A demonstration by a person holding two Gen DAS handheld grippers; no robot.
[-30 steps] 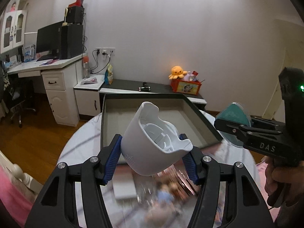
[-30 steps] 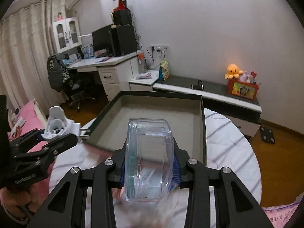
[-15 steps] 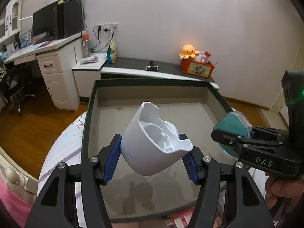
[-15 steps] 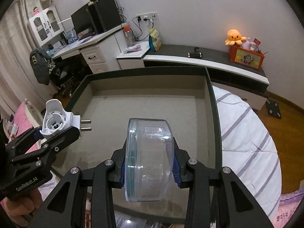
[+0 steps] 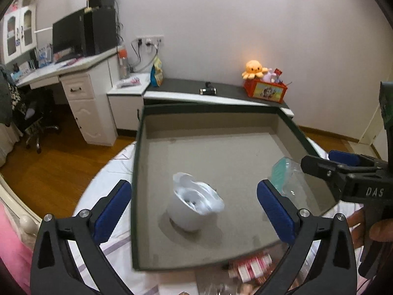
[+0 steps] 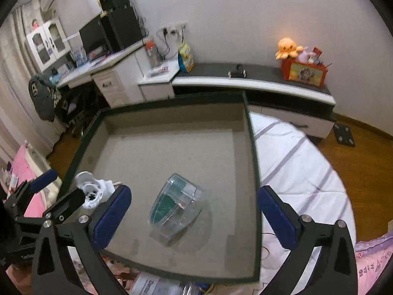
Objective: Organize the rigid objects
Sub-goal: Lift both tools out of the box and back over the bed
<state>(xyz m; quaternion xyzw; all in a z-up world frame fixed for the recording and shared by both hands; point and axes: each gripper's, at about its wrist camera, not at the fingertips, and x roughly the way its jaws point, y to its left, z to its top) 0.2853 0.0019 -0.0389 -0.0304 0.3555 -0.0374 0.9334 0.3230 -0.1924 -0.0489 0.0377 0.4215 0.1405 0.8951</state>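
A shallow box with a dark green rim [image 5: 135, 172] [image 6: 253, 159] and a grey floor lies on the round table. The white plug adapter [image 5: 194, 204] [image 6: 94, 189], blurred, sits on the box floor below my left gripper [image 5: 194, 209] [image 6: 61, 191]. Those jaws are opening and the blue pads stand far from the adapter. The clear round container with a teal lid [image 6: 176, 204] [image 5: 285, 174] lies tilted on the box floor under my right gripper [image 6: 194, 218] [image 5: 326, 162]. Its jaws are opening too, with the pads off the container.
A white striped cloth [image 6: 294, 162] covers the table. Pink packets [image 5: 253, 265] lie at the box's near edge. A person's hand [image 5: 378, 228] holds the right gripper. Behind stand a low cabinet with an orange plush toy [image 5: 254, 67] and a white desk [image 5: 81, 91].
Both grippers moved forward over the box, then sprang open. The white adapter and the clear container left the pads and dropped onto the box floor.
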